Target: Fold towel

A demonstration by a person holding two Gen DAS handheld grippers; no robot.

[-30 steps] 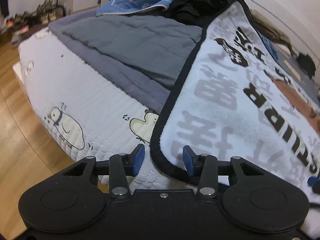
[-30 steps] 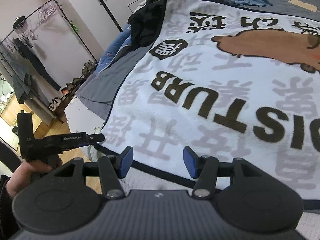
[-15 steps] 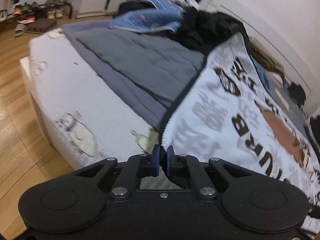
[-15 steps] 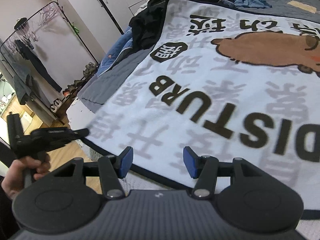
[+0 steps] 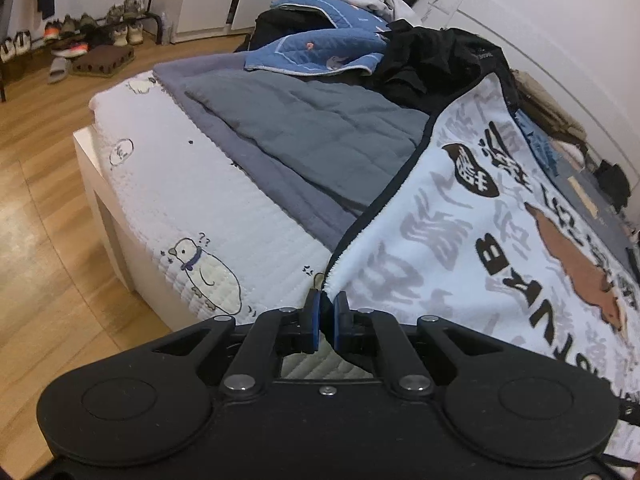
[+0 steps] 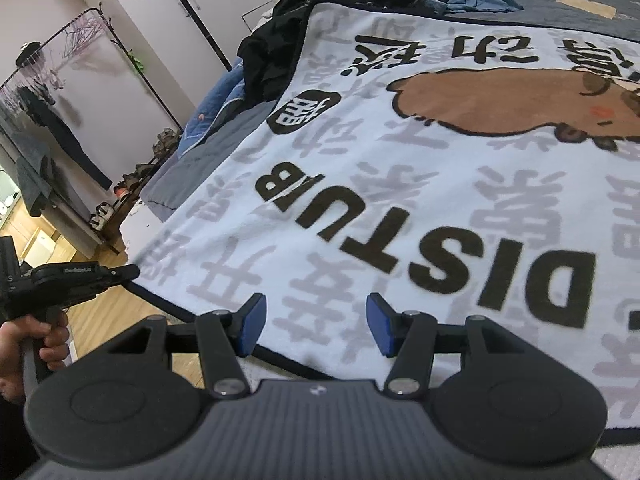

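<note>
a bedroom, bed (image 5: 168, 184) heaped with clothes: the printed towel (image 6: 400, 184) lies spread flat across it. my left gripper (image 5: 326, 316) pinches its near corner to raise that edge; my right gripper (image 6: 312, 324) hovers spread above the near hem, ready to match.

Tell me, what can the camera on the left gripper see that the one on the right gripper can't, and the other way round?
Only the left wrist view shows the left gripper shut on the towel corner, plus the white mattress cover with its cartoon bird.

Only the right wrist view shows the right gripper open above the towel's near edge, the hand holding the left gripper, a clothes rack, and the whole word DISTURB.

Both show the printed towel, the grey quilt, black clothing and the shoes by the wall.
</note>
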